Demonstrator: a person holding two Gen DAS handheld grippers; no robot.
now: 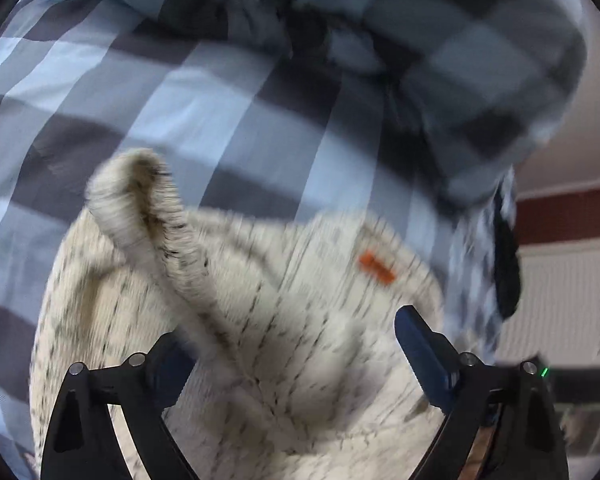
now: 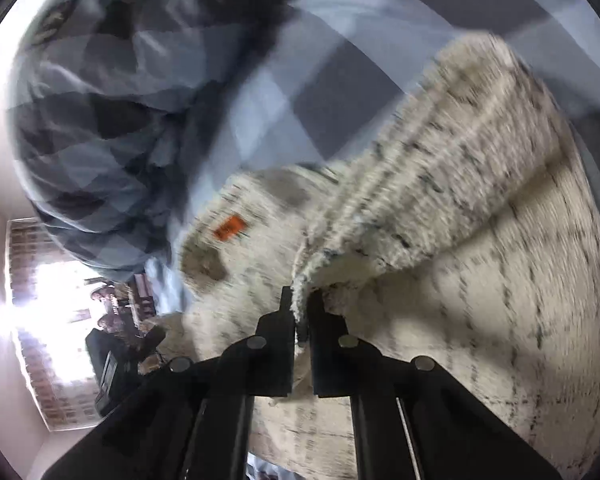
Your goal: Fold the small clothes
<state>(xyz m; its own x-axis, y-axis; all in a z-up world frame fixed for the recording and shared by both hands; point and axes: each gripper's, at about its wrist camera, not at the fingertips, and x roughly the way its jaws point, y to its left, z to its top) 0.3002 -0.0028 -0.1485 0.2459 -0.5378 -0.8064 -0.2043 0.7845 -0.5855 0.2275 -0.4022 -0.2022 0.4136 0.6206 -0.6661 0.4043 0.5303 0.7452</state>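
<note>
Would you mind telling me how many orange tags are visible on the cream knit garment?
1. The orange tag sits on the cream knit garment, ahead of the open left gripper and toward its right finger. Folded parts of the garment may hide others.

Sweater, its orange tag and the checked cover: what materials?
Sweater: looks like chunky cream knit, wool or acrylic, going by the ribbed rows, dark flecks and fuzzy edge. Orange tag: small flat patch, likely woven or rubber; too blurred to tell. Checked cover: thin smooth woven cloth, probably cotton, matte, softly creased.
</note>
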